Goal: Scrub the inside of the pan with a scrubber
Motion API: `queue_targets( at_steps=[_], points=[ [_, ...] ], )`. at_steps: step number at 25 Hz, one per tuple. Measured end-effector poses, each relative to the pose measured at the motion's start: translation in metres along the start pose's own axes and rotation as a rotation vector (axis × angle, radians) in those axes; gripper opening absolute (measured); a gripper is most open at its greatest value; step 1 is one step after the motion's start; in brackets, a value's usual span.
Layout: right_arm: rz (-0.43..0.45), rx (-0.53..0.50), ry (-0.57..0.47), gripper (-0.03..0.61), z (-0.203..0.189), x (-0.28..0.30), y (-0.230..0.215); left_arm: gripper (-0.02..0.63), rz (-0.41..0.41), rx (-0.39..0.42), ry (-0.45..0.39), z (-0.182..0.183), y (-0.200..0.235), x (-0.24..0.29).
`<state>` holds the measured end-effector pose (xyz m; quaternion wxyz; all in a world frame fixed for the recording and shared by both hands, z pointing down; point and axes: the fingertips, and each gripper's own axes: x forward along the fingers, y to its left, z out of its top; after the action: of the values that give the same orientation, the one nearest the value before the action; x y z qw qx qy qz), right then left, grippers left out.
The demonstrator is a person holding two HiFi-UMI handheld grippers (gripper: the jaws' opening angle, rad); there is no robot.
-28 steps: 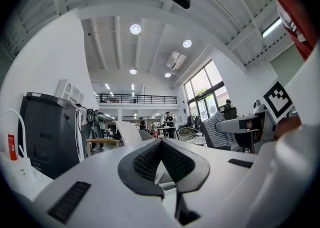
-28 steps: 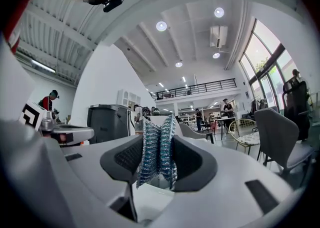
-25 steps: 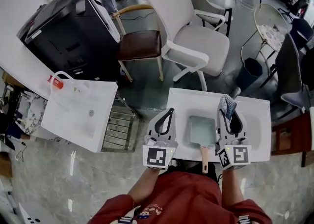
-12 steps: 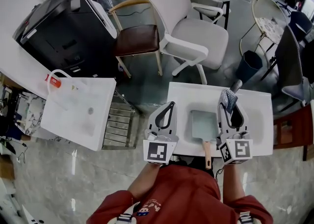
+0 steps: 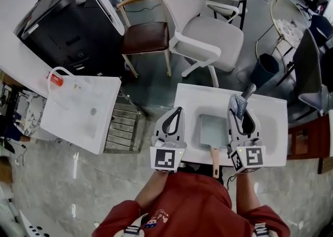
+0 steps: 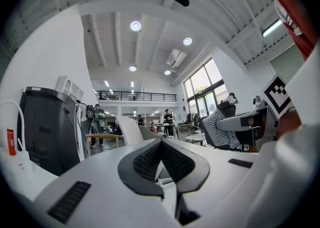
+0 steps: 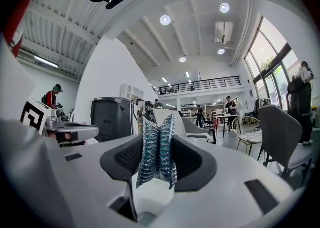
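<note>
Two grippers flank pan on table: left gripper at 9 o'clock, jaws together, empty; right gripper at 3 o'clock, clamping scrubber.

Grey polished floor, white chair, black cabinet, tall windows, round ceiling lights.

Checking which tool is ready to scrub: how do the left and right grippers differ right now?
The right gripper is shut on a blue-grey scrubber; the left gripper is shut on nothing. The left sits left of the pan, the right sits right of it. Both are beside it, not in it.
</note>
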<state>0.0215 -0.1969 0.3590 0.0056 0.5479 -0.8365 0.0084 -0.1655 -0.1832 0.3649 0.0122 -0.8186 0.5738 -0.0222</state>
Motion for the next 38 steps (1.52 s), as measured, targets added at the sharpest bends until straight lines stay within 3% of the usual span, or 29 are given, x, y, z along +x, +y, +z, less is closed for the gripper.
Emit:
queue_targets(
  at_steps=[5,10,17,28,38],
  points=[
    [0.051,-0.017,0.056,0.178,-0.017,0.003,0.0,0.011,0.006,-0.009,0.04,-0.017,-0.008,-0.005],
    [0.17,-0.136,0.183,0.173,-0.056,0.013,0.014,0.011,0.012,0.004,0.051,-0.034,-0.009,-0.009],
    [0.499,-0.339,0.463,0.172,-0.137,0.01,0.052,0.011,0.012,-0.009,0.093,-0.058,-0.01,-0.021],
    [0.905,-0.524,0.923,0.172,-0.26,-0.028,0.071,0.011,-0.046,-0.015,0.137,-0.083,-0.028,-0.032],
    [1.189,-0.375,1.153,0.164,-0.302,-0.044,0.082,0.011,-0.08,-0.017,0.141,-0.09,-0.032,-0.032]
  ],
)
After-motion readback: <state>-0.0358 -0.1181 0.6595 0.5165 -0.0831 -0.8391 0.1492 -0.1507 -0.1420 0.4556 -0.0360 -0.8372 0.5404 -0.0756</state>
